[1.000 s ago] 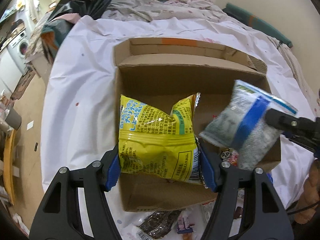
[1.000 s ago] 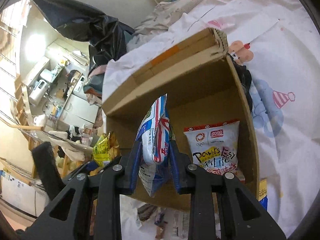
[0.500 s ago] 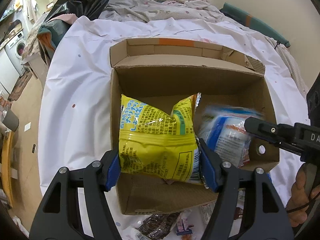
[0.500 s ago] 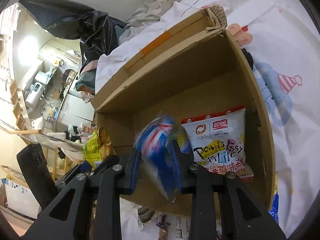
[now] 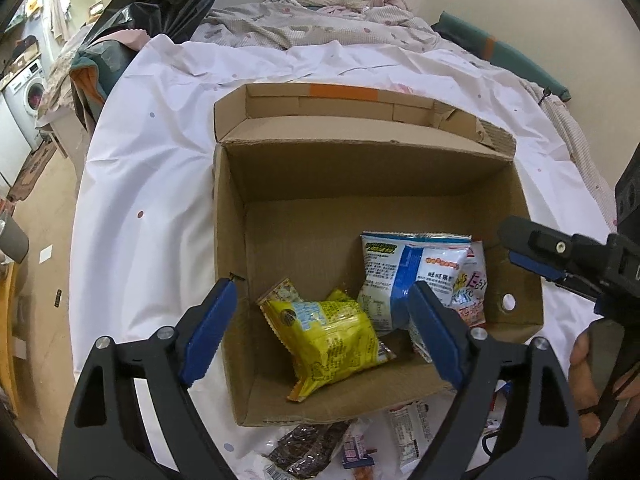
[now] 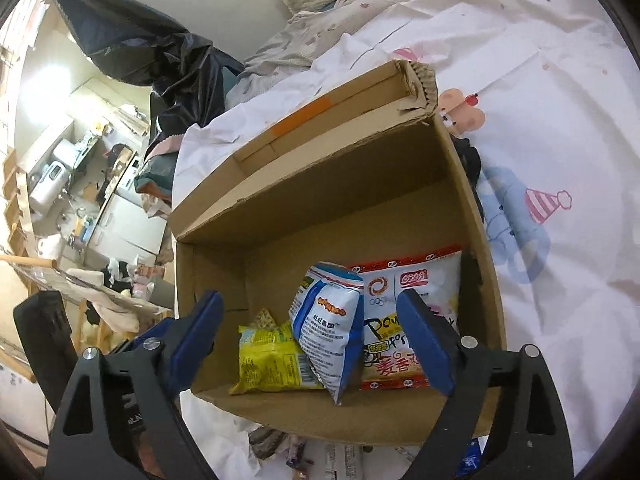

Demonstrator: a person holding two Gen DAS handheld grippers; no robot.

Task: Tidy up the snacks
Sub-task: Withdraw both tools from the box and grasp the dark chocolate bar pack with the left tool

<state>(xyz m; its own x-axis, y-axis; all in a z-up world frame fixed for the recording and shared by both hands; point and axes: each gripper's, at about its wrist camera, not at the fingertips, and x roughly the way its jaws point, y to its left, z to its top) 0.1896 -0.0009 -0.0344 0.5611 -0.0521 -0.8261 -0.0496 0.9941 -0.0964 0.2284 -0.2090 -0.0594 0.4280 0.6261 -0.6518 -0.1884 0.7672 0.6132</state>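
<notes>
My left gripper (image 5: pixel 320 328) has its jaws opening, and its 2 blue pads clasp nothing. The yellow snack bag (image 5: pixel 334 340) lies free on the floor of the cardboard box (image 5: pixel 232 264), between and just beyond my left fingertips, tilted, touching neither pad. The left pad sits at the box's left wall; the right pad (image 5: pixel 436 334) crosses in front of the blue-and-white snack bag (image 5: pixel 400 276), which stands just right of the yellow one and leans on the white-and-red snack bag (image 5: pixel 474 292) behind it.

Beyond the right pad, my right gripper (image 5: pixel 536 258) reaches in from the right edge, over the box's right wall, with a hand (image 5: pixel 586 376) on its handle.

From my right wrist, the right gripper (image 6: pixel 316 344) also has its jaws opening and grasps nothing. Between its fingers I see 3 bags in the box (image 6: pixel 472 208): the yellow snack bag (image 6: pixel 268 356) nearest the left pad, the blue-and-white snack bag (image 6: pixel 328 320) upright in the middle and overlapping it, and the white-and-red snack bag (image 6: pixel 400 304) flat against the right wall, partly behind the right pad (image 6: pixel 426 344).

Below the fingers, more loose packets (image 5: pixel 308 448) lie on the white sheet (image 5: pixel 160 152) in front of the box.
</notes>
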